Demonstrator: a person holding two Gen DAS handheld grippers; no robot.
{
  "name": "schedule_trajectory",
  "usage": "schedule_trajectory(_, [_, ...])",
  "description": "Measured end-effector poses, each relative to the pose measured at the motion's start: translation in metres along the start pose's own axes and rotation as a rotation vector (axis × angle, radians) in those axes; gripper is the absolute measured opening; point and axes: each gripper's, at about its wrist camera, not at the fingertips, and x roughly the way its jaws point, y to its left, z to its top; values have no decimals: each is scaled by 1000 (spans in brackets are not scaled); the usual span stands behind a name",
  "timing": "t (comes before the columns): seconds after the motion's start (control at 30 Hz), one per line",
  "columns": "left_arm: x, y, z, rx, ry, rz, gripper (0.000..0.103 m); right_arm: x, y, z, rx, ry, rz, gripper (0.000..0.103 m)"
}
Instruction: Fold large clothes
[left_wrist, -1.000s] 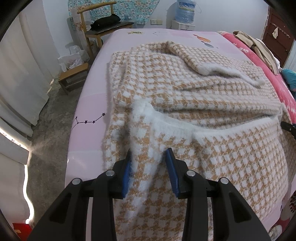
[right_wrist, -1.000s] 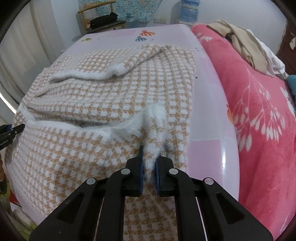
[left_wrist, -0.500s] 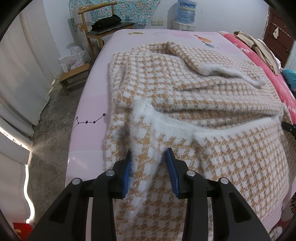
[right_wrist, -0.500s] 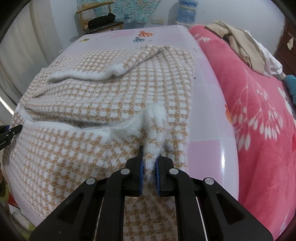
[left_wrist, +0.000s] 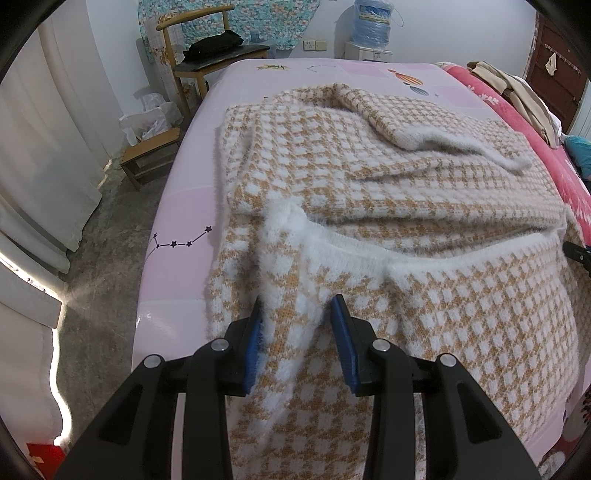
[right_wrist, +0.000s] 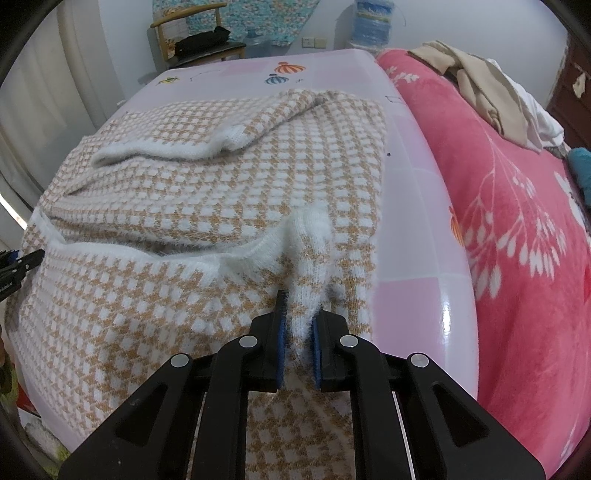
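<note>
The left tool (left_wrist: 297, 332) stays spread around a bunched sweater (left_wrist: 406, 206) hem. The right tool (right_wrist: 297, 328), pinching the hem before, now sits slightly parted on it, nearer the bed (right_wrist: 417, 184) edge.

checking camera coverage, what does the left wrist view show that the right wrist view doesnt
Only the left wrist view shows the floor with the small wooden stool, the white curtain and the left gripper, its fingers apart around a raised fold of sweater hem.

Only the right wrist view shows most of the red floral blanket and the right gripper pinching the white hem.

Both show the tan-and-white houndstooth sweater on the pink bed sheet, the wooden chair and the water jug.
</note>
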Motion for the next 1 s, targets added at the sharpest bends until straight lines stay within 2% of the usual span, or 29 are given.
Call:
schedule_trajectory(0.33, [0, 0, 0, -2, -1, 1, 35, 1, -1, 0, -3, -1, -5, 11])
schedule_trajectory(0.47, [-4, 1, 0, -2, -17, 7, 34, -1, 2, 1, -6, -6, -18, 8])
schedule_trajectory(0.6, [-16, 4, -5, 0, -61, 11, 16, -18, 7, -2, -5, -50, -45, 6])
schedule_trajectory(0.7, [-39, 7, -10, 14, -144, 3, 12, -43, 11, -6, -7, -108, -62, 5])
schedule_trajectory(0.83, [-85, 16, -18, -12, -298, -42, 11, -86, 16, -13, -8, -216, -89, 5])
schedule_trajectory(1.0, [-134, 23, -4, 4, -457, -78, 11, -134, 10, 0, 33, -356, -72, 5])
